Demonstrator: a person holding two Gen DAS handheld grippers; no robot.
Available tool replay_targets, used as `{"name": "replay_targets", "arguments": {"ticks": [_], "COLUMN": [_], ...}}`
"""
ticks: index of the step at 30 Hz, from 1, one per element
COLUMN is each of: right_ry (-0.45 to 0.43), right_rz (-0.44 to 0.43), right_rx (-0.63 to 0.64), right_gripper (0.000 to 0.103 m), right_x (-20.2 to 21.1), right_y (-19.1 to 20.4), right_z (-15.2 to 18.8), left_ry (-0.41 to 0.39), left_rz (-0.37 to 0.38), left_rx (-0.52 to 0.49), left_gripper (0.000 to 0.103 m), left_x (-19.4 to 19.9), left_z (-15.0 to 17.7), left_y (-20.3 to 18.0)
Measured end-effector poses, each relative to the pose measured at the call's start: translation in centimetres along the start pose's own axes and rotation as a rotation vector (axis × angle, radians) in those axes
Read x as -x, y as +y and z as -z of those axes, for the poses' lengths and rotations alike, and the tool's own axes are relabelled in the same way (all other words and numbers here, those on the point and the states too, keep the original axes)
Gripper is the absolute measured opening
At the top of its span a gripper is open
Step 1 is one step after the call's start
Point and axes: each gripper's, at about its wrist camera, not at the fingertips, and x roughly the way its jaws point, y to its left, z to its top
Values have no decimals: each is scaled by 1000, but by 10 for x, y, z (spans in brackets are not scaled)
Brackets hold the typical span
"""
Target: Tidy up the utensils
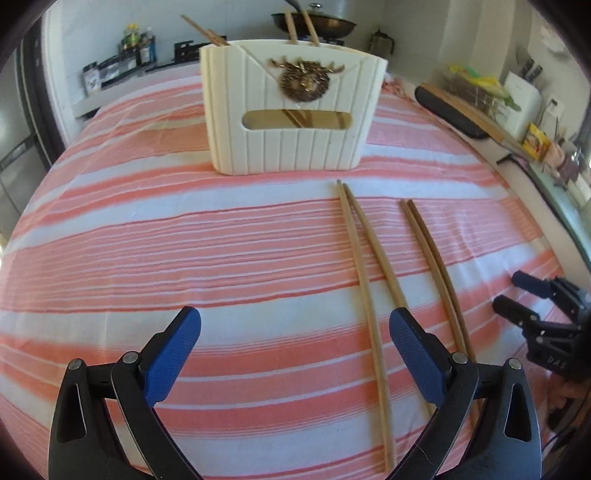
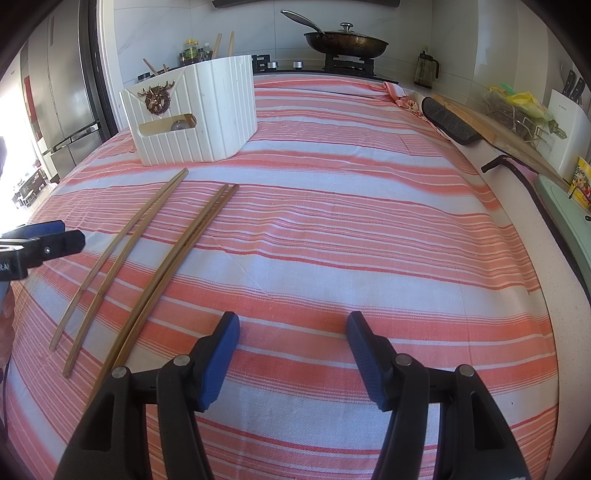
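Note:
A white ribbed utensil holder with a brass deer badge stands on the striped cloth; chopsticks stick up out of it. It also shows in the right wrist view. Two pairs of wooden chopsticks lie on the cloth in front of it: a lighter pair and a darker pair. My left gripper is open and empty, its right finger beside the lighter pair. My right gripper is open and empty, to the right of the darker pair; it also shows in the left wrist view.
The pink and white striped cloth covers the counter. A frying pan with a lid sits on the stove behind. A black-handled wooden board, a glass jug, spice jars and a knife block line the edges.

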Motion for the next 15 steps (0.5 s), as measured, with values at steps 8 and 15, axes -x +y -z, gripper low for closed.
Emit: {"name": "replay_targets", "arguments": {"ticks": [8,15], "right_ry": [3,68], "right_rz": [-135,-60], "right_rx": [-119,-98], "right_gripper": [62,55], "right_x": [17,-4], "right_y": [15,58], "right_z": [-9,-13], "left_ry": [33,30], "left_rz": [38,5], "left_rx": [-74,-18], "left_gripper": [53,13], "left_x": [-9,0], "left_z": [-1,9], "left_y": [-21,-12]}}
